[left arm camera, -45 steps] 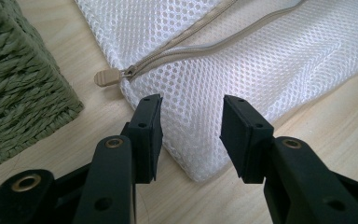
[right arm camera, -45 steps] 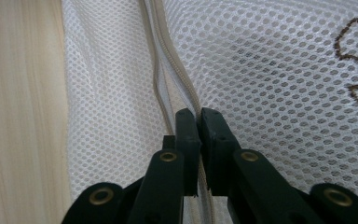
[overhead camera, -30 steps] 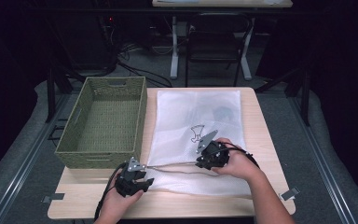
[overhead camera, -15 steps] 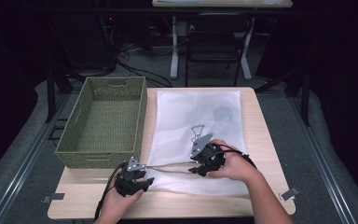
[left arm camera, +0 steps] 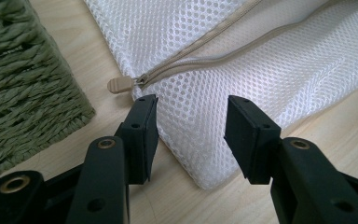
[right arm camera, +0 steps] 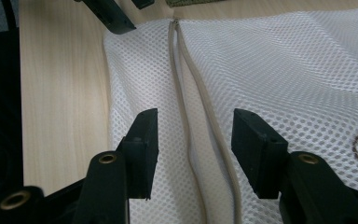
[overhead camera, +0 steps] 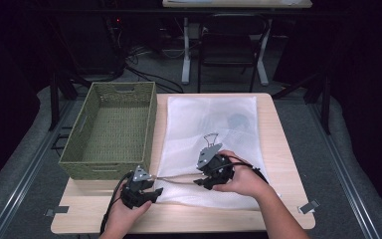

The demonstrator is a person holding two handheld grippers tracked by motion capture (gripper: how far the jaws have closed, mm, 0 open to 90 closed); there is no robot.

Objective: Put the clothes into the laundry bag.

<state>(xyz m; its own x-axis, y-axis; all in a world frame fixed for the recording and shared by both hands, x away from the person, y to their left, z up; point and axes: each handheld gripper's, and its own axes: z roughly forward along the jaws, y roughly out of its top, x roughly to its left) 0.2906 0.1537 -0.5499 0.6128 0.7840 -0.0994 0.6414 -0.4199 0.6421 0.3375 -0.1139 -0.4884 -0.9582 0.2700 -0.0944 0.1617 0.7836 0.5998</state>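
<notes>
A white mesh bag (overhead camera: 214, 119) lies flat on the table, its beige zipper (right arm camera: 200, 93) running along the near edge with the two tapes parted. The zipper pull (left arm camera: 120, 85) sits at the bag's left end. My left gripper (overhead camera: 154, 191) (left arm camera: 191, 135) is open around the bag's near-left corner, the mesh lying between the pads. My right gripper (overhead camera: 200, 182) (right arm camera: 193, 144) points along the zipper toward the left one. Its jaws have just been opening and now stand open astride the two tapes, apart from both.
A green woven basket (overhead camera: 107, 87) stands at the table's left, close beside the bag. Inside the bag lie a thin dark wire piece (overhead camera: 210, 139) and a grey patch (overhead camera: 238, 121). Bare table top (overhead camera: 278, 149) shows to the right. A chair (overhead camera: 229, 45) stands behind the table.
The right gripper's jaws have opened wide and the hand has shifted a little to the left along the zipper. The left gripper has stayed at the bag's corner.
</notes>
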